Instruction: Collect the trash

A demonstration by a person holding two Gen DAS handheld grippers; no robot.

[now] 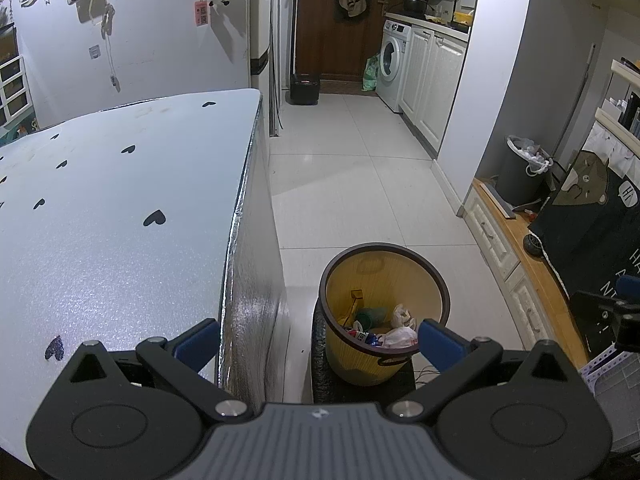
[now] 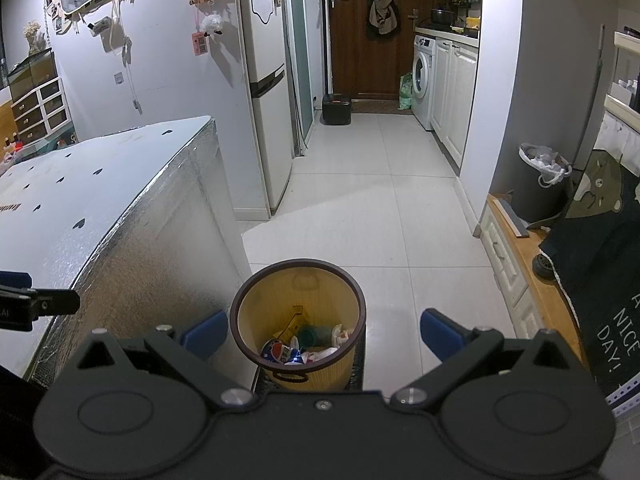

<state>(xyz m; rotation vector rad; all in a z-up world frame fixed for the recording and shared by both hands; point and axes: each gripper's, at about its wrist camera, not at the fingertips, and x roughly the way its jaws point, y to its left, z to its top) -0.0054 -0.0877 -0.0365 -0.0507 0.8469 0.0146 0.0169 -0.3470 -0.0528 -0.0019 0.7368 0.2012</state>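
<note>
The table (image 1: 120,208), covered in a silvery sheet printed with black hearts, fills the 9 to 10 o'clock side of the left wrist view, and no loose litter shows on the part of its top that is visible. The pale tiled floor (image 2: 380,200) runs off toward 12 o'clock, likewise without visible scraps.

The yellow bin (image 2: 298,320) with a dark rim stands just beside the table's foil-wrapped corner, at 6 o'clock in the right wrist view and about 5 o'clock in the left. Inside it lie a crushed can (image 2: 280,354), a green cup (image 1: 372,316) and crumpled white wrappers (image 1: 398,334).

The left gripper (image 1: 318,342) hangs with its blue pads spread wide and nothing between them; the right gripper (image 2: 322,334) is equally wide and empty, poised above the bin's mouth.

Judging by this, the step in hand is the pause after a drop (or possibly the end of the job, since no trash outside the bin is in view). The next move calls for turning away from the bin to scan the table for any remaining piece, then bringing one wide gripper down around it.
</note>
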